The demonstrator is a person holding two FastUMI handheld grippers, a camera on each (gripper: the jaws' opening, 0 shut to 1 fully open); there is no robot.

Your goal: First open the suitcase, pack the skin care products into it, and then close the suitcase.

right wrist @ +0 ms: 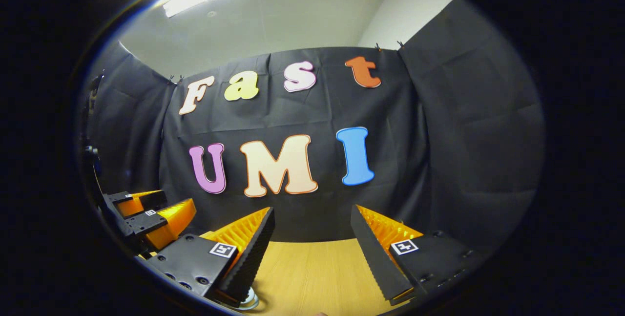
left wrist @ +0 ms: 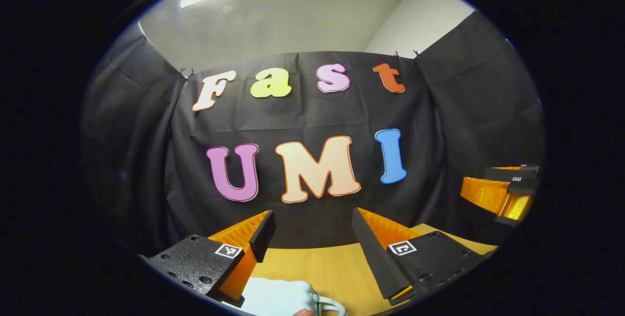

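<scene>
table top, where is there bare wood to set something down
Bare table runs between the right gripper fingers back to the black cloth wall. It is tighter under the left gripper, where a pale object sits by its left finger.

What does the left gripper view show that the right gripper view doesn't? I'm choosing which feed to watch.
Left gripper view: a pale looped object at the bottom edge, plus the right gripper. Right gripper view: the left gripper, plus a small shiny round item at the bottom edge. Both: wooden table, black cloth wall, open jaws.
</scene>
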